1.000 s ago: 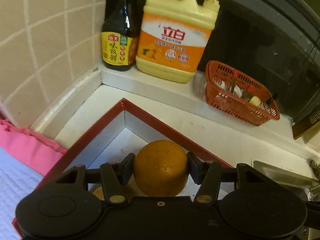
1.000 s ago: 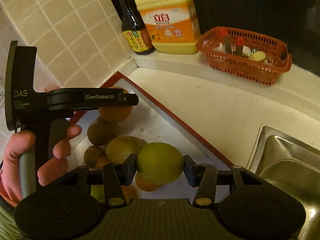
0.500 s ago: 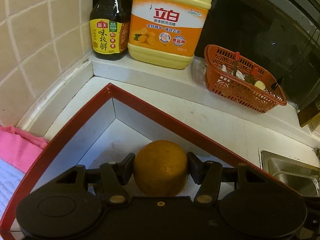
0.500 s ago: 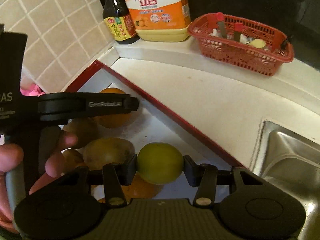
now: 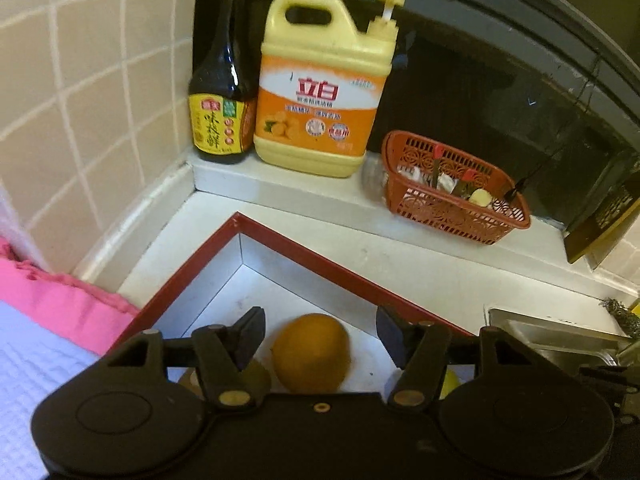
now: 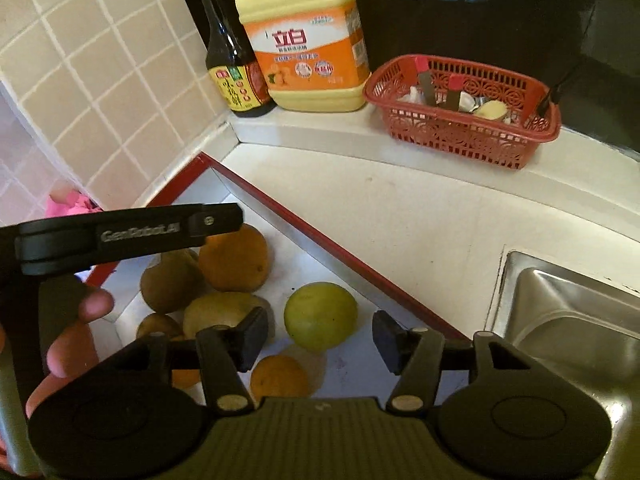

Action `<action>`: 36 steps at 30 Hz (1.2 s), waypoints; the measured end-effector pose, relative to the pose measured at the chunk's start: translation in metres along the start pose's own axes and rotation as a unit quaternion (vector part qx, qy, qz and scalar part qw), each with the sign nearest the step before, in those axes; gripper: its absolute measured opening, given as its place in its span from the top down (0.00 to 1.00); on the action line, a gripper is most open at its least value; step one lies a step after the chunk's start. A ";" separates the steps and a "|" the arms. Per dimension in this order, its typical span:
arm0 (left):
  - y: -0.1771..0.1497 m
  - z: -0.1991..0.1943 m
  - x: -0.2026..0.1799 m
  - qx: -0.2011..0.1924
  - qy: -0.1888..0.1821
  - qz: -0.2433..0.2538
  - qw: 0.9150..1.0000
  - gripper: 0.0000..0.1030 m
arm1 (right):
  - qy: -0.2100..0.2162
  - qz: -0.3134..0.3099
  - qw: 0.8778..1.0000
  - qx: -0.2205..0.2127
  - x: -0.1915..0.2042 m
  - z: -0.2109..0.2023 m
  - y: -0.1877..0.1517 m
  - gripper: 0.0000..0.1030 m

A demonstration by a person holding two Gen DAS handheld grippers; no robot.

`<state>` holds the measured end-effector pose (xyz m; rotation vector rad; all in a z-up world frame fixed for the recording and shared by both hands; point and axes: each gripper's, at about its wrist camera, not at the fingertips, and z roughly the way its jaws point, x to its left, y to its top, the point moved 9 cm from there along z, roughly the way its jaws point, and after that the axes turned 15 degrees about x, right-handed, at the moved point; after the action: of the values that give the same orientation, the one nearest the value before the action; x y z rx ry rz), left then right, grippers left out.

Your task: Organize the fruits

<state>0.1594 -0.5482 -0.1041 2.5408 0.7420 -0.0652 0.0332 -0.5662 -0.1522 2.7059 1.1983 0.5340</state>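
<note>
A red-rimmed white tray (image 5: pixel 304 258) (image 6: pixel 280 216) lies in the counter corner. My left gripper (image 5: pixel 320 332) is open above it, with an orange (image 5: pixel 311 353) lying in the tray between its fingers, apart from both pads. My right gripper (image 6: pixel 320 334) is open, and a green round fruit (image 6: pixel 320 316) lies in the tray between its fingers. The right wrist view shows more fruit in the tray: a large orange (image 6: pixel 234 258), brown kiwis (image 6: pixel 170 284) and a small orange (image 6: pixel 278 376). The left gripper's body (image 6: pixel 132 232) crosses that view's left side.
A soy sauce bottle (image 5: pixel 222 92), a yellow detergent jug (image 5: pixel 320 92) and a red basket of small items (image 5: pixel 452 188) stand on the back ledge. A steel sink (image 6: pixel 568 320) is to the right. A pink cloth (image 5: pixel 52 296) lies at the left.
Both grippers have opened. The orange and the green fruit are let go and now lie in the tray. Both grippers have pulled up and back.
</note>
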 end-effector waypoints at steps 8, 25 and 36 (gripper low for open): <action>-0.025 -0.054 0.005 -0.032 0.025 0.005 0.999 0.28 | 0.002 -0.009 1.000 -0.016 0.013 -0.028 -0.022 0.31; -0.148 -0.205 0.062 -0.139 0.137 -0.078 0.978 0.25 | -0.002 -0.033 0.994 -0.104 0.086 -0.104 -0.076 0.08; -0.223 -0.271 0.079 -0.162 0.209 -0.129 0.956 0.23 | -0.071 -0.117 0.978 -0.160 0.134 -0.138 -0.120 0.06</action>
<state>0.0871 -0.2196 0.0215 2.1504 1.1397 0.4837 -0.0175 -0.3889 -0.0202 2.2583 1.2493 0.4473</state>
